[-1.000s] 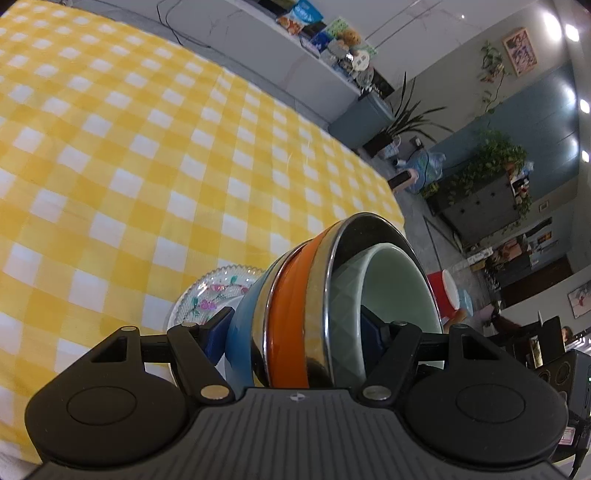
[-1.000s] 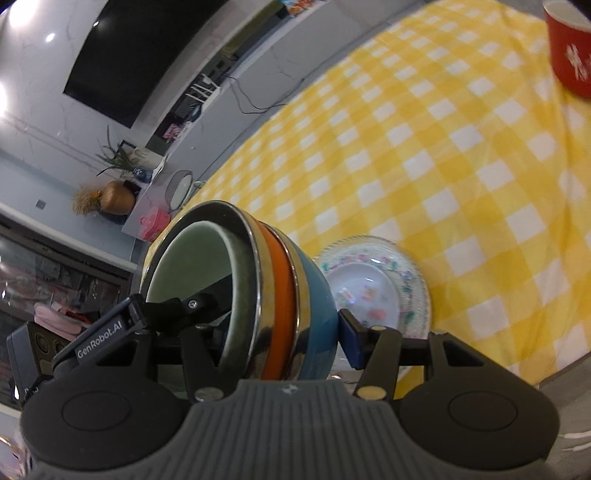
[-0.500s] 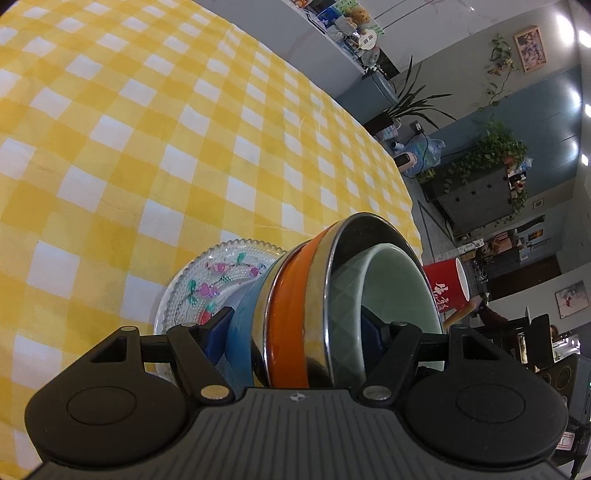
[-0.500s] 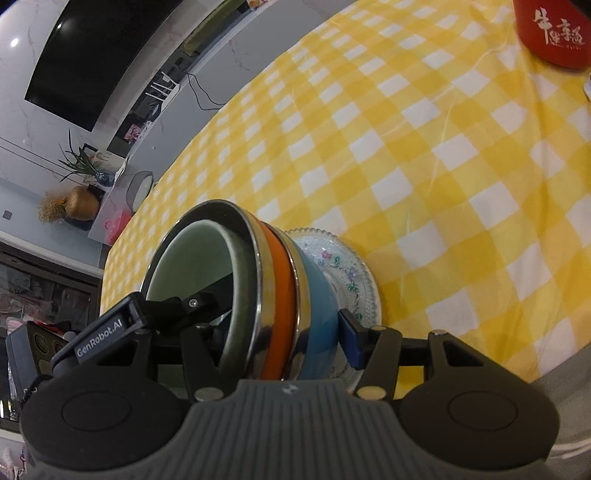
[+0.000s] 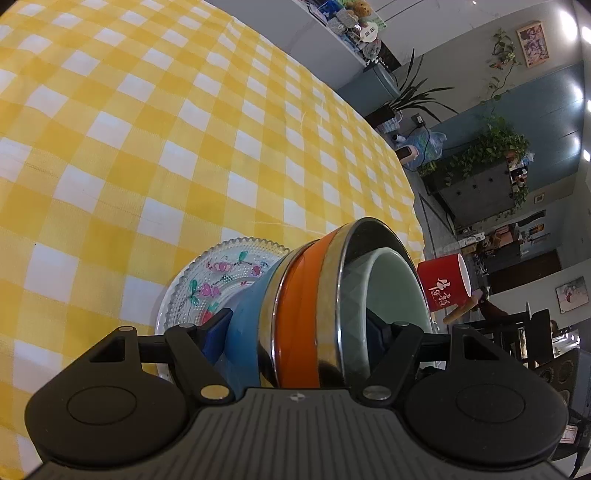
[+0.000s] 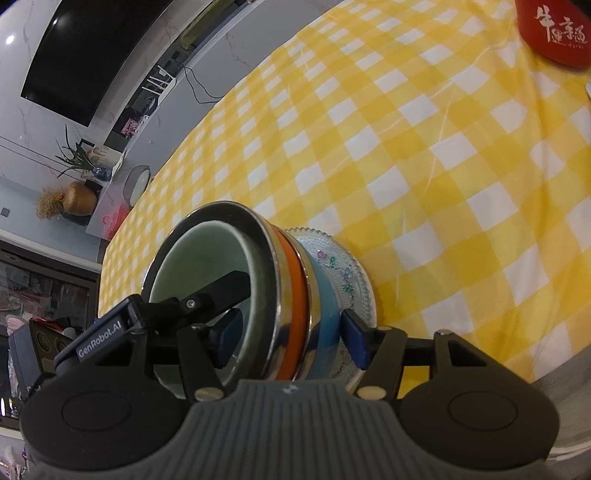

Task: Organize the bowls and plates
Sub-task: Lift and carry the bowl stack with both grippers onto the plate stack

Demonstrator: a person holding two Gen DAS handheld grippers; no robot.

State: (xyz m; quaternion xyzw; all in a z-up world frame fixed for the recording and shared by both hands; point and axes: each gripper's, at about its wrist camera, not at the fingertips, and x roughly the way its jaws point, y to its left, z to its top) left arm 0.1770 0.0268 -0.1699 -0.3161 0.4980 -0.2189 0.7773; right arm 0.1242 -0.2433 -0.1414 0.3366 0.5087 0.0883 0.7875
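A nested stack of bowls [image 5: 306,306], blue outermost, then orange with steel rims, then pale green innermost, rests on a clear glass plate with a floral print [image 5: 218,280] on the yellow checked tablecloth. My left gripper [image 5: 295,336] is shut across the stack's rim. My right gripper [image 6: 291,336] is shut on the same stack [image 6: 291,291] from the opposite side, one finger inside the green bowl. The plate [image 6: 347,273] shows under the blue bowl. The other gripper's finger [image 6: 221,291] reaches into the green bowl.
A red paper cup [image 5: 443,286] with white characters stands beyond the stack; it also shows at the top right in the right wrist view [image 6: 554,33]. The table edge [image 5: 410,192] drops off beyond the stack. Shelves and plants line the room.
Both grippers have carried the bowl stack down over the glass plate; the stack now sits on the plate. The red cup has come into closer view.
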